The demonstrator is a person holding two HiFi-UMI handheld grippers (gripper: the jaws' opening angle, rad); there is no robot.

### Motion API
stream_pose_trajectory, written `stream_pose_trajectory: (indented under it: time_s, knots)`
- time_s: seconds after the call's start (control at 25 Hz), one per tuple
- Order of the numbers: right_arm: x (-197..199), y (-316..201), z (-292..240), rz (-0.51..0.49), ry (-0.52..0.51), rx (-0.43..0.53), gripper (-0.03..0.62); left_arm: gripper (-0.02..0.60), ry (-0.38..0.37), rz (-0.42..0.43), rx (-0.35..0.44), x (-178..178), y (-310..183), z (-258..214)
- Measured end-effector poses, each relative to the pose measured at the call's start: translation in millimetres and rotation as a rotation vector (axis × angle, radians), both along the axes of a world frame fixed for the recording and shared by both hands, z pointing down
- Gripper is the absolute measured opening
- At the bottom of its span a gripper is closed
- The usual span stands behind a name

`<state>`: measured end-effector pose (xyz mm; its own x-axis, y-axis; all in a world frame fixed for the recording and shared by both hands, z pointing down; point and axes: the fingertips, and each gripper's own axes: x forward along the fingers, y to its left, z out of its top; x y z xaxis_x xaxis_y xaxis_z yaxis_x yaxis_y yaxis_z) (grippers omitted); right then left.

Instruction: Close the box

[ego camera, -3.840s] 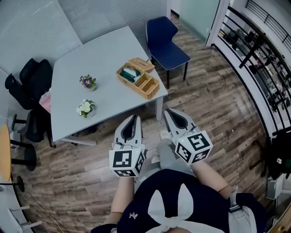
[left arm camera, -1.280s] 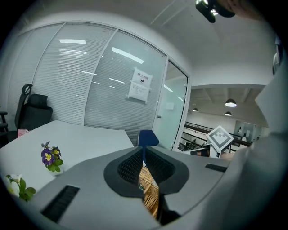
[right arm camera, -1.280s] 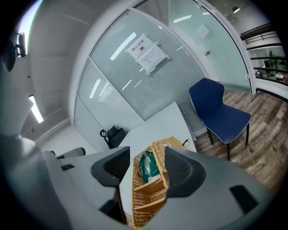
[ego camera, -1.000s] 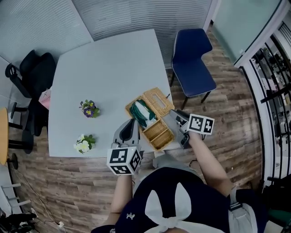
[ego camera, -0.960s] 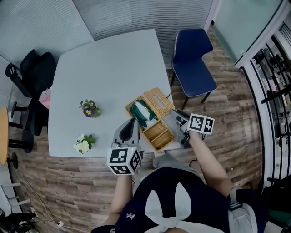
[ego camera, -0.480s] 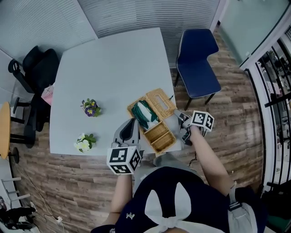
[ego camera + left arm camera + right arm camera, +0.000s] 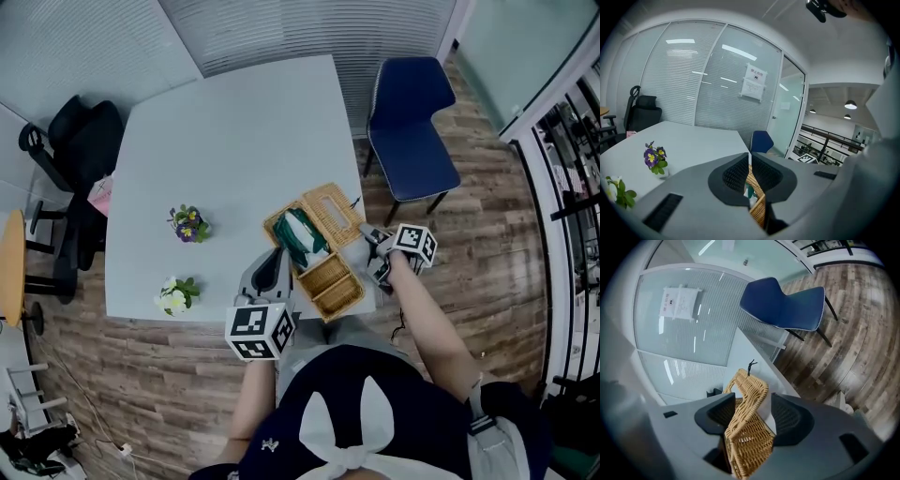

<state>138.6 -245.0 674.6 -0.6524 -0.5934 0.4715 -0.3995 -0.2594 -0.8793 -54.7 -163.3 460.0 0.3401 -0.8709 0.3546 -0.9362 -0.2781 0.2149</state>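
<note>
The wicker box [image 7: 326, 279] sits at the near right corner of the table [image 7: 234, 122], with its long axis running diagonally from the table's edge near me away to the left; its lid [image 7: 330, 214] is open and leans off the right long side, beside the compartment with the green contents [image 7: 298, 236].

The right gripper [image 7: 373, 246] is the nearer one to this lid; it stands just beside the box on the right side, and in the right gripper view its jaws are spread, with the woven edge of the lid standing in the gap between them; I see no pad pressing on the wicker, so I judge the lid is not pinched.

The left gripper [image 7: 274, 261] is at the left long side of the box, with its jaws pressed together to a thin slit and nothing held; through the slit only the box shows.

I judge the lid must swing leftwards, away from the right gripper and over the green compartment; this gripper is on the correct side to push or carry it.
</note>
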Motion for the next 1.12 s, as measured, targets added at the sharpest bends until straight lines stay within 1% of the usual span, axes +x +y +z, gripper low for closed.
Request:
stream_pose_trajectory:
  time_s: [0.32, 0.48, 0.64, 0.8, 0.96, 1.12]
  knots:
    - [0, -8, 16, 0.073, -0.121, -0.041, 0.232, 0.035, -0.005, -0.004, -0.02, -1, -5, 6]
    - [-5, -10, 14, 0.066, -0.162, -0.025, 0.208, 0.035, -0.011, -0.012, -0.023, -7, -9, 7]
    - [-4, -10, 15, 0.073, -0.161, -0.026, 0.177, 0.035, -0.012, -0.013, -0.023, -9, -11, 8]
    - [-1, -7, 15, 0.094, -0.151, -0.028, 0.114, 0.035, -0.014, -0.008, -0.026, -10, -10, 9]
    - [2, -7, 11, 0.086, -0.086, 0.006, 0.109, 0.035, -0.019, -0.004, -0.033, -9, -10, 12]
    - [3, -9, 5, 0.095, -0.046, 0.024, 0.106, 0.035, -0.014, -0.003, -0.037, -10, -9, 15]
